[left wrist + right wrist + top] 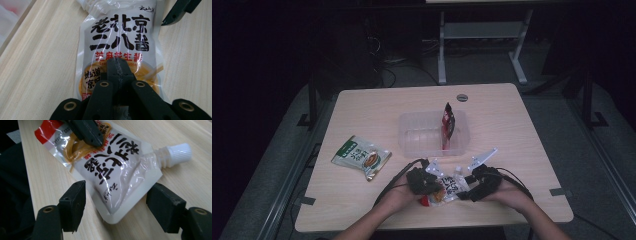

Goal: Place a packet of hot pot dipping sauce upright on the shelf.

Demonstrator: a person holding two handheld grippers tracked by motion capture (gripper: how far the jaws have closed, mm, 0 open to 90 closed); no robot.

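Sauce pouch (110, 167): flat on table, pinned under clenched left gripper (119, 68) to steady it. Right gripper (116, 207): released, jaws straddling the pouch's edge near the white cap (178, 153), likely readying a grasp.

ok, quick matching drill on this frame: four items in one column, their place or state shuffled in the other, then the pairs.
Items
1. spouted sauce pouch
2. green packet
3. red packet
4. right gripper

States
A. standing on edge in the clear tray
B. jaws open, either side of the pouch corner
C. lying alone at the table's left
D. pinched by the shut left gripper

Pairs: 1-D, 2-C, 3-A, 4-B
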